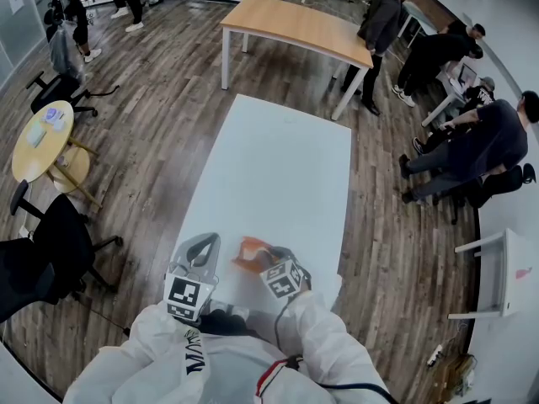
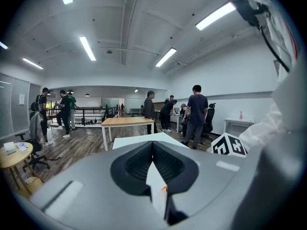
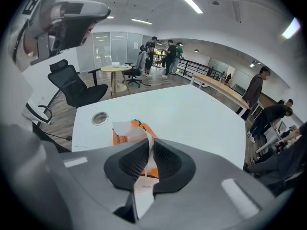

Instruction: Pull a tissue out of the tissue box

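An orange tissue box point(image 1: 250, 253) sits on the white table point(image 1: 269, 167) close to its near edge. In the right gripper view the box point(image 3: 121, 138) lies just beyond the jaws, and a white tissue point(image 3: 125, 127) rises from its top. My right gripper point(image 3: 149, 143) is shut on that tissue, a strip of it pinched between the pads. In the head view the right gripper point(image 1: 265, 257) hangs tilted down over the box. My left gripper point(image 1: 205, 242) is held beside the box, to its left. Its jaws meet at the tips, so the left gripper point(image 2: 153, 145) is shut with nothing in it.
A round cable port point(image 3: 100, 119) is set in the table left of the box. A black office chair point(image 1: 50, 251) and a round wooden table point(image 1: 42, 137) stand at the left. A long wooden table point(image 1: 295, 25) stands beyond, and several people point(image 1: 480, 141) are at the right.
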`<state>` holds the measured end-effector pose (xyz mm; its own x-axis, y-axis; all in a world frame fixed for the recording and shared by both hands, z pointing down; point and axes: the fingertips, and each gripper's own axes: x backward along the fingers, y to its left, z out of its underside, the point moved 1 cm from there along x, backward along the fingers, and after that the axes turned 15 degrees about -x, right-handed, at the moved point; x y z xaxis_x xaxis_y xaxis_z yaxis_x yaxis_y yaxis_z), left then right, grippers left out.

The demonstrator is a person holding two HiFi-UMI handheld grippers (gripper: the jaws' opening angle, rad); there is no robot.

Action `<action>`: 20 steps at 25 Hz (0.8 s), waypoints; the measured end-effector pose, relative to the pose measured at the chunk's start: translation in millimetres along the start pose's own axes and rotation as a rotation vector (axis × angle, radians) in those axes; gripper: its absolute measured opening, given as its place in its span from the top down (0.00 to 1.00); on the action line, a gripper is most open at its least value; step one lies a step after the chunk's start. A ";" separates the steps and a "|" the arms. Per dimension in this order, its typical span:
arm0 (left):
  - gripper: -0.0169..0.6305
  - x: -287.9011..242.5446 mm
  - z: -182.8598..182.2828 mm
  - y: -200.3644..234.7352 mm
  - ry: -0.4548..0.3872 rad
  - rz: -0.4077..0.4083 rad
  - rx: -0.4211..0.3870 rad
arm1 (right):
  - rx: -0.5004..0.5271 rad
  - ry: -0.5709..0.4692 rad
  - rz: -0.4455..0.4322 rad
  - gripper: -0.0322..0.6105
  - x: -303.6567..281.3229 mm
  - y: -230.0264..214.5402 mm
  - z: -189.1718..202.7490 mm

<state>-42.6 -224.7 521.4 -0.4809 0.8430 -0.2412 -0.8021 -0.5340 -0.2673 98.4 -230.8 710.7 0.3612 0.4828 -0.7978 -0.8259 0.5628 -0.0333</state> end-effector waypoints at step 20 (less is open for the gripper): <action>0.97 -1.4 1.4 -3.0 0.003 0.023 -0.005 | -0.007 -0.010 0.016 0.94 3.7 0.7 -0.8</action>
<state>-40.0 -224.2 523.8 -0.4980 0.8303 -0.2500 -0.7891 -0.5535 -0.2663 98.8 -229.1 707.3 0.3520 0.4990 -0.7919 -0.8347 0.5502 -0.0243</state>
